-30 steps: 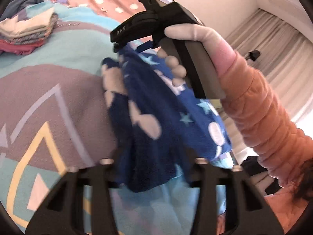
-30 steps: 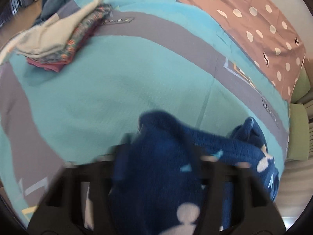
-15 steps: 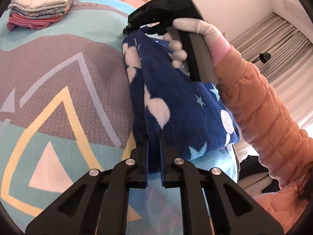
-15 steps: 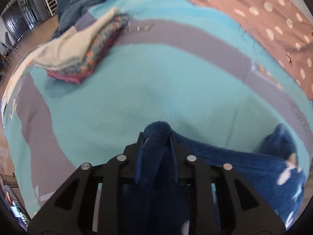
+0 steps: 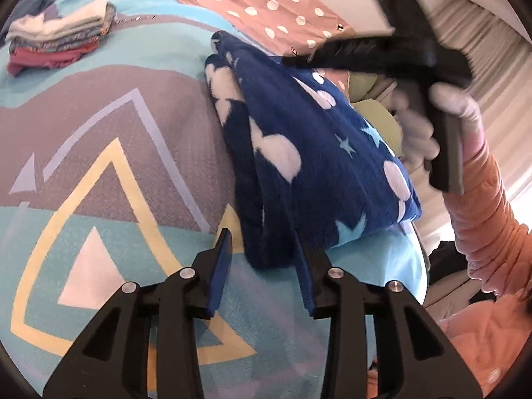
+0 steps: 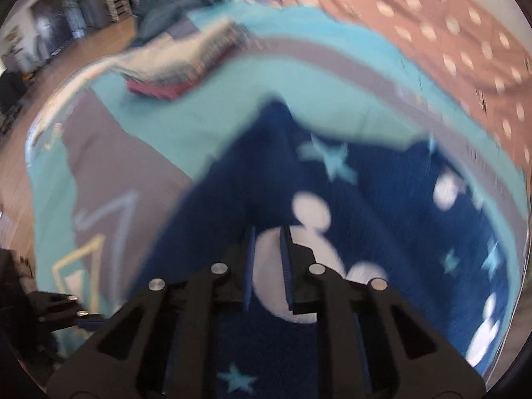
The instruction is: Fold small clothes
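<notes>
A dark blue fleece garment point(image 5: 309, 153) with white blobs and pale stars lies folded in layers on the patterned bedspread point(image 5: 99, 166). My left gripper point(image 5: 262, 259) sits at its near corner with the jaws opening. The corner lies between the pads, and the left pad stands apart from it. A gloved hand in an orange sleeve holds my right gripper point(image 5: 292, 61), blurred, above the garment's far right side. In the right wrist view the right gripper point(image 6: 267, 232) hovers over the garment point(image 6: 349, 206). Its jaws are closing to a narrow gap with nothing between them.
A stack of folded clothes point(image 5: 56, 43) point(image 6: 179, 69) lies at the far left of the bed. A pink dotted cover point(image 5: 266, 10) spreads behind, with a dark heap point(image 6: 179, 3) beyond. Curtains point(image 5: 482, 50) hang on the right. Wooden floor point(image 6: 66, 53) shows past the bed's edge.
The left jaws, shut on the garment's near corner half a second ago, have let it go. The right gripper released the far end and swung back over the garment, which now lies flat.
</notes>
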Demonstrator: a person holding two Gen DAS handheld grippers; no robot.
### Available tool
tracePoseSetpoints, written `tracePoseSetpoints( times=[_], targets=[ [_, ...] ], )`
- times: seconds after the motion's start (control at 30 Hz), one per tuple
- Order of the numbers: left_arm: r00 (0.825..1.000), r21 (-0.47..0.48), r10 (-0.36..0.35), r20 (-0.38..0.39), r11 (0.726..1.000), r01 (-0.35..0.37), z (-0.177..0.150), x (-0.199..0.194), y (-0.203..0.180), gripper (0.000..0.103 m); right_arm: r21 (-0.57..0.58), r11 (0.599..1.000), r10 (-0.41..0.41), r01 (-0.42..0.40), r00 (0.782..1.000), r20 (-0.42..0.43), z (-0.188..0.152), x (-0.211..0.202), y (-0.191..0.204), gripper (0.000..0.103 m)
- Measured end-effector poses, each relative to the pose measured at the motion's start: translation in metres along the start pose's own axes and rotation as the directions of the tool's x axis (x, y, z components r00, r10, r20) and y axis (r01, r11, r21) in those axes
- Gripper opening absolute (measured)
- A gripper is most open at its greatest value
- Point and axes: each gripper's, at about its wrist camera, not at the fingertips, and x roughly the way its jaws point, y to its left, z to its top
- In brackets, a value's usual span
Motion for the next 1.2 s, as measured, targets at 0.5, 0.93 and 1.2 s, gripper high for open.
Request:
tracePoseSetpoints(
  times=[0.5, 0.93, 1.2],
  targets=[
    [0.997, -0.014, 0.059, 0.057, 0.998, -0.058, 0.004, -0.018, 0.003, 0.053, -0.096, 0.994, -0.017, 0.059, 0.920, 0.391, -0.099, -0.080, 0.028, 0.062],
    [0.993, -0.031, 0.086, 0.075, 0.996, -0.084, 0.017, -0.012, 0.006, 0.058, -0.491, 0.811, -0.110, 0.318, 0.908, 0.405, -0.192, -0.070, 0.112, 0.062],
    [0.990, -0.109, 0.087, 0.112, 0.991, -0.075, 0.016, -0.023, 0.020, 0.058, -0.530, 0.778, -0.133, 0.336, 0.913, 0.385, -0.202, -0.052, 0.130, 0.066]
  ],
)
